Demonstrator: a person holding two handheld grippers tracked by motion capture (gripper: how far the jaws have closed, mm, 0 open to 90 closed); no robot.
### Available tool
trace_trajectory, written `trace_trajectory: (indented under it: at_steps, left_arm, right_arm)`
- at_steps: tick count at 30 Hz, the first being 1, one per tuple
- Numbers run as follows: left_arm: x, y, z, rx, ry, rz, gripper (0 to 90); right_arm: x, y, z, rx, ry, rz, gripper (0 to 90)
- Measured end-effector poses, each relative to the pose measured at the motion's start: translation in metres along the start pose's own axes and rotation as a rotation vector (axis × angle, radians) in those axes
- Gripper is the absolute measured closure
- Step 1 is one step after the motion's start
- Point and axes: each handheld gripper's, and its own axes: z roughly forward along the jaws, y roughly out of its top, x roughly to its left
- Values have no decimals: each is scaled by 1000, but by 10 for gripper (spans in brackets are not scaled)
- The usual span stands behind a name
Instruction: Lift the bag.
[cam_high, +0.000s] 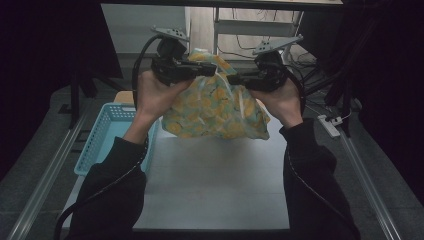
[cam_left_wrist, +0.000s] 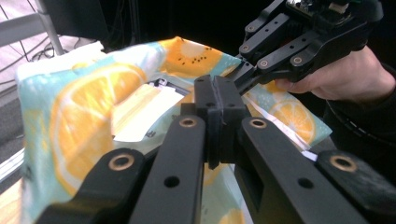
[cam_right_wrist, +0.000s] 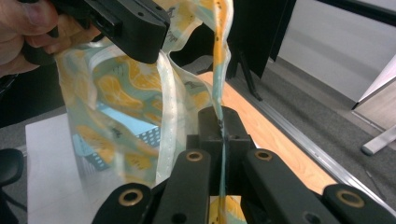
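The lemon-print bag (cam_high: 215, 107) hangs in the air above the counter (cam_high: 215, 185), pinched near its top edge from both sides and clear of the surface, with the blue basket (cam_high: 107, 135) standing just to the left below it. The left hand-held gripper (cam_high: 210, 70) has its jaws fully closed on a fold of the bag's upper edge, and the right hand-held gripper (cam_high: 232, 78) is likewise clamped tight on a thin strip of film, which the right gripper view shows running straight up between its pads. To do this step well, both hands should probably stay level with each other so the weight is shared and the mouth stays upright. The two grips sit near each other, so pulling them apart sharply could tear the thin plastic or slip it from the pads; a slow, even motion seems safest.
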Motion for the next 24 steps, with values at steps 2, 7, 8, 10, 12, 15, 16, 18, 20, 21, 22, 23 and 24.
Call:
trace_trajectory:
  at_steps: [2, 7, 8, 10, 12, 15, 16, 18, 20, 21, 22, 23, 24]
  left_arm:
    - [1, 3, -2, -8, 3, -2, 900]
    - [4, 6, -2, -3, 33, -9, 900]
    - [6, 5, 0, -1, 40, -13, 900]
    - [9, 3, 3, 9, 74, -14, 900]
    - [13, 1, 7, 23, 97, -10, 900]
    - [19, -2, 15, 44, 129, 8, 899]
    - [22, -3, 18, 50, 132, 8, 898]
    - [26, -5, 24, 54, 138, 6, 898]
    - [30, -8, 29, 62, 142, 2, 896]
    - [32, -10, 32, 65, 142, 10, 895]
    - [32, -11, 34, 71, 146, 14, 894]
    - [33, -12, 37, 78, 146, 18, 893]
    - [33, -13, 39, 83, 148, 23, 892]
  right_arm:
    - [0, 5, -2, -8, -7, -6, 896]
    - [2, 16, -1, -8, -27, -19, 896]
    - [1, 16, 0, -7, -31, -19, 896]
    - [1, 15, 4, 0, -36, -18, 895]
    - [0, 12, 10, 18, -46, -19, 895]
    - [-4, 7, 18, 34, -50, -10, 893]
    - [-6, 5, 20, 35, -52, -6, 891]
    - [-10, 2, 23, 39, -55, 3, 890]
    - [-12, -1, 27, 50, -59, 10, 887]
    - [-13, -3, 29, 54, -61, 12, 886]
    - [-14, -5, 30, 58, -62, 14, 886]
    - [-14, -6, 31, 61, -63, 17, 885]
    - [-15, -8, 32, 64, -64, 16, 884]
